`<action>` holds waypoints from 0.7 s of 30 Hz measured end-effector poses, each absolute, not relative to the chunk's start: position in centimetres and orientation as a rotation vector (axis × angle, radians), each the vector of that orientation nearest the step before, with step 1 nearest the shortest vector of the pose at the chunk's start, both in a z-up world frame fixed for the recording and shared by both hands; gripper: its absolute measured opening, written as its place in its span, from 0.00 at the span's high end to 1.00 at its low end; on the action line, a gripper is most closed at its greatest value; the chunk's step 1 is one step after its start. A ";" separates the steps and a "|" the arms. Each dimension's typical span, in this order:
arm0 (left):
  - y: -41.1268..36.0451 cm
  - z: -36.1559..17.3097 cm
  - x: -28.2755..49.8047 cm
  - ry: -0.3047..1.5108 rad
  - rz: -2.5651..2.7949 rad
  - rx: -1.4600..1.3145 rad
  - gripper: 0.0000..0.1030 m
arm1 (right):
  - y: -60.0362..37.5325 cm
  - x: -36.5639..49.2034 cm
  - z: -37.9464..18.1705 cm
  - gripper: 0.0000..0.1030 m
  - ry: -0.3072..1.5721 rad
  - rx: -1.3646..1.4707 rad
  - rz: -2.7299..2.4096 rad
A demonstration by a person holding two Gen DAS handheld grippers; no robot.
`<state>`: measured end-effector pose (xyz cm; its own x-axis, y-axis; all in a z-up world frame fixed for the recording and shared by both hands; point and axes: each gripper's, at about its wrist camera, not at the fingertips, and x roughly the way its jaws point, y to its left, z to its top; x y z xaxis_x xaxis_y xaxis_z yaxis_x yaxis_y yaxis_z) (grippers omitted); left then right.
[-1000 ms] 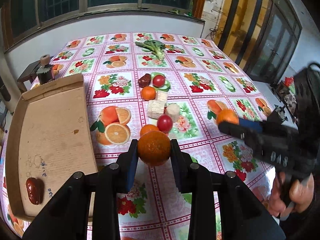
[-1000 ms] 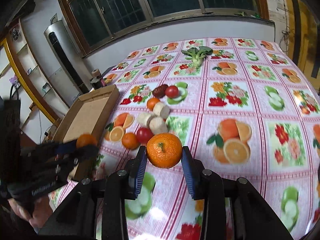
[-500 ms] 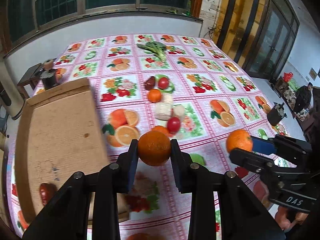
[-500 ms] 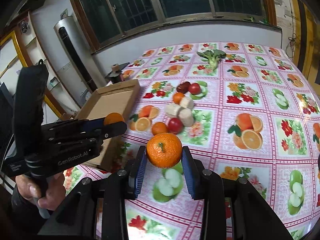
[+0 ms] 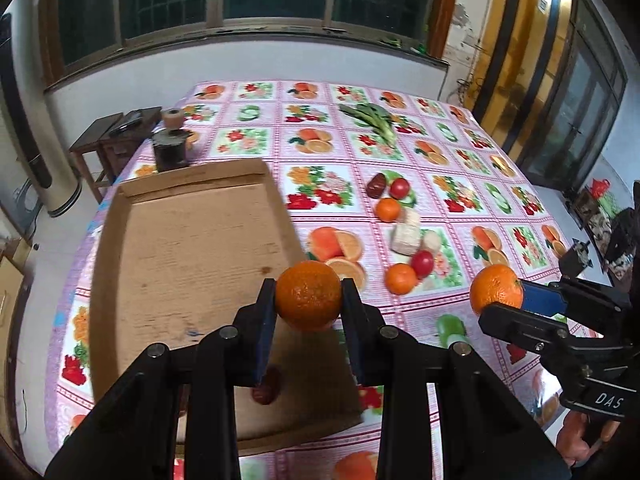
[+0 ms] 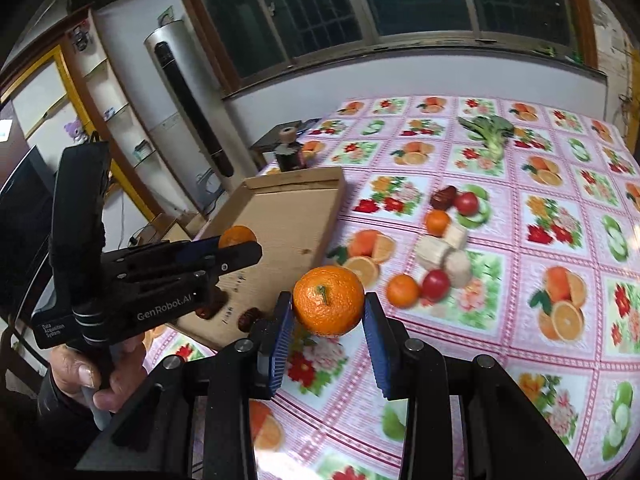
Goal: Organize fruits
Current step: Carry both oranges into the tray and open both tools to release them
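My left gripper (image 5: 308,294) is shut on a large orange (image 5: 307,284) and hangs over the right edge of the shallow cardboard tray (image 5: 188,248). A dark red date (image 5: 266,392) lies in the tray below the fingers. My right gripper (image 6: 328,310) is shut on a second large orange (image 6: 329,298), above the tablecloth just right of the tray (image 6: 288,224). Each view shows the other gripper with its orange (image 5: 496,288) (image 6: 237,235). Loose on the cloth lie two small oranges (image 5: 400,278) (image 5: 388,209), two tomatoes (image 5: 423,263) (image 5: 399,188) and a date (image 5: 376,186).
White chunks (image 5: 406,236) sit among the loose fruit. A leafy green vegetable (image 5: 372,120) lies at the far side of the table. A dark jar with a spool on top (image 5: 170,148) stands behind the tray. A hand (image 6: 100,376) holds the left gripper's handle.
Both grippers have moved left with their oranges. The tray has come from the left edge to the middle of the left wrist view, under the left orange.
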<state>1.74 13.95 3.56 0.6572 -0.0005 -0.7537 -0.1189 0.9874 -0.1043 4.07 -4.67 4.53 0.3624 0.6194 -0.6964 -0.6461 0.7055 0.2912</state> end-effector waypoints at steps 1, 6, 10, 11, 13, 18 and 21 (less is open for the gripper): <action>14.3 3.5 1.7 0.851 0.074 -0.151 0.72 | -4.2 4.1 4.6 0.66 0.880 -0.040 0.821; 16.3 3.2 1.0 0.847 0.104 -0.183 0.72 | -1.9 4.2 4.9 0.66 0.885 -0.064 0.857; 18.1 3.1 0.0 0.837 0.134 -0.209 0.72 | 0.0 4.0 4.8 0.66 0.894 -0.076 0.899; 18.5 3.1 -0.2 0.834 0.144 -0.215 0.72 | 0.5 4.1 4.7 0.66 0.897 -0.080 0.909; 19.7 3.1 -0.9 0.828 0.172 -0.234 0.72 | 1.6 4.0 4.4 0.66 0.903 -0.097 0.930; 22.7 2.7 -2.6 0.823 0.256 -0.276 0.72 | 4.4 4.6 3.1 0.66 0.922 -0.115 0.989; 23.6 2.0 -2.7 0.834 0.283 -0.295 0.72 | 6.0 5.5 1.9 0.66 0.948 -0.117 1.005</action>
<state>-2.72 23.62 1.98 0.6389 0.1295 -0.7583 -0.3584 0.9223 -0.1445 5.55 6.00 1.93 0.1895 0.6653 -0.7221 -0.7598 0.5652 0.3213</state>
